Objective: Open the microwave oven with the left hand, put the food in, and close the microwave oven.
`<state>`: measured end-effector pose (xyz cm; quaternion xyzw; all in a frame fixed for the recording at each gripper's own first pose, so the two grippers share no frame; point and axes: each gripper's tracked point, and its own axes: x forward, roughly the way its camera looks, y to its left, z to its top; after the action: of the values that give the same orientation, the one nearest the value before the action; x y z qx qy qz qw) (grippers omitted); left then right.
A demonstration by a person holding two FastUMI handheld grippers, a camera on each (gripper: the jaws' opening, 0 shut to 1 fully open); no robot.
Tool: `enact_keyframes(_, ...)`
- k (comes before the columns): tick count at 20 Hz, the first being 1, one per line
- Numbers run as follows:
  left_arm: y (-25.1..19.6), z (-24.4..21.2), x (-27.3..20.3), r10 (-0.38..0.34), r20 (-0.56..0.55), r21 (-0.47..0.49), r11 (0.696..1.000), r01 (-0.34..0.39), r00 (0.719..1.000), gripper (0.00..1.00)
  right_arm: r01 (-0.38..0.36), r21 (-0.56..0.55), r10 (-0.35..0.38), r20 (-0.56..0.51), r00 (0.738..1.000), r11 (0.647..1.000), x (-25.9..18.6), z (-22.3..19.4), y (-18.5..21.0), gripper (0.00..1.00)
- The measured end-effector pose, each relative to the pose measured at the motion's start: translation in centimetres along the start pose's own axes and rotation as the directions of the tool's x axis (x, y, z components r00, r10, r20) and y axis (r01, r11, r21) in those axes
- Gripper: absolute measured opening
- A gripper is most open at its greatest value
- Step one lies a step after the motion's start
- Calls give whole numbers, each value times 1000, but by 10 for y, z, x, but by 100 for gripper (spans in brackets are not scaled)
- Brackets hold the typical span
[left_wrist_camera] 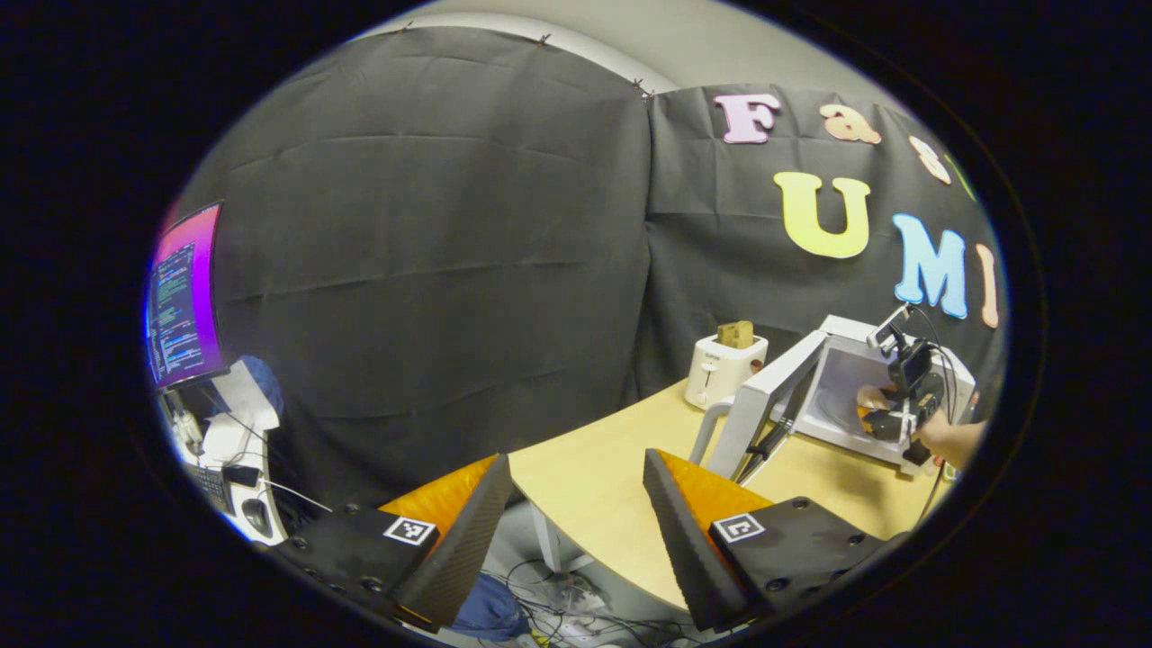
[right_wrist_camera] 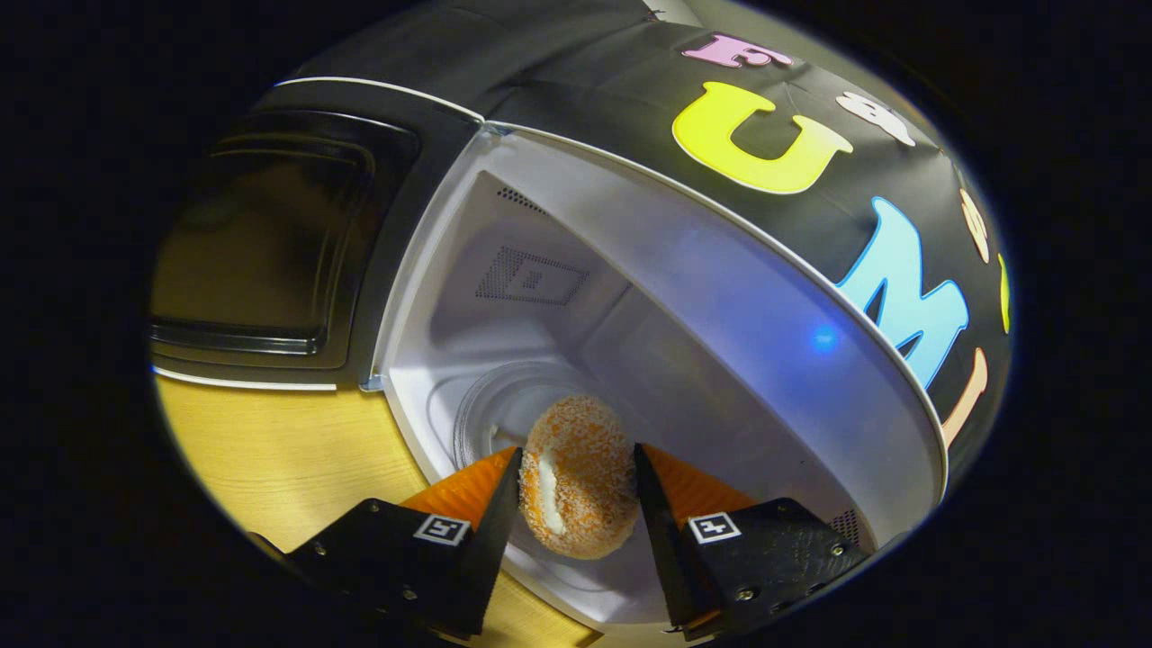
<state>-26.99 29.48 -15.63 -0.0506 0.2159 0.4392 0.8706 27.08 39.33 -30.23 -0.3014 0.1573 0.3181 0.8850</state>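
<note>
One pastry (right_wrist_camera: 576, 477) | upright, cream seam vertical | right gripper (right_wrist_camera: 576, 504) clamps it | microwave (right_wrist_camera: 504, 360) open

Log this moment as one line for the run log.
microwave door: open | right gripper: shut on pastry, at cavity mouth | left gripper: open, empty, over table edge

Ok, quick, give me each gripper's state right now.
Left gripper: open, holding nothing.
Right gripper: shut on the crumbed bun, at the open microwave.

Toaster (left_wrist_camera: 723, 369), monitor (left_wrist_camera: 184, 295), wooden table (left_wrist_camera: 594, 477)
</note>
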Motion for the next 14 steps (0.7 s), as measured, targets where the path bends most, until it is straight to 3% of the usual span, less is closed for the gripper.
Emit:
enact_keyframes(4,-2,0,1,-8,7,-1,1000,8,1000,95,3,-23,-2,21,1000,1000,-7,7,0,81)
enact_keyframes(5,-3,0,2,-14,7,-3,1000,14,1000,95,-9,-27,10,21,1000,1000,-10,8,3,97)
enact_keyframes(9,-11,-2,13,-64,8,-4,998,64,998,95,-36,-37,38,56,998,999,-45,20,15,97)
enact_keyframes(14,-23,10,51,-163,36,24,987,162,986,96,-54,74,44,134,990,996,-110,50,17,97)
